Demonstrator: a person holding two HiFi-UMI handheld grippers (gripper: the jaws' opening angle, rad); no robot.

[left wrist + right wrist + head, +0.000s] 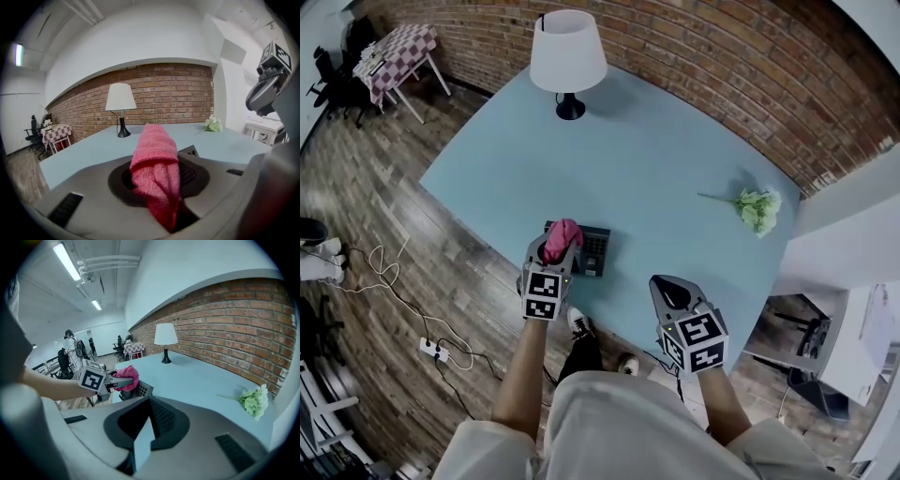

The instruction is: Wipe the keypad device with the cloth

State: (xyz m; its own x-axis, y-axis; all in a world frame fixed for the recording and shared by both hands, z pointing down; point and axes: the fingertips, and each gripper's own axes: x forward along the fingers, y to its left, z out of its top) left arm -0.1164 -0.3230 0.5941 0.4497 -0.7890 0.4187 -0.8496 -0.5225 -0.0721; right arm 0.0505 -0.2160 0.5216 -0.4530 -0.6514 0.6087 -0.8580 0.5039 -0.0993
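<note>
left tongs [555, 253] are clamped on a pink cloth [156, 161]. the cloth is bunched and folded over the tips, with its tail pinched deep between the jaws. right tongs [142, 437] are empty: the jaws stand a narrow gap apart and the bench [201, 380] is seen through it. they are held over the near bench edge, apart from the device.

the dark keypad device [594, 249] lies flat near the near edge of the bench. the cloth is held over its left end; contact cannot be confirmed.

handling, judged:
- cloth: soft, light and limp, so a fat wad should be kept ahead of the tips.
- device: stiff and probably light, so sliding on the smooth bench is expected under a wipe. if steadied, it is best pinched by the right-hand case edge, not on the keys.

a table lamp [568, 58] and a white flower sprig [757, 208] are well clear.
</note>
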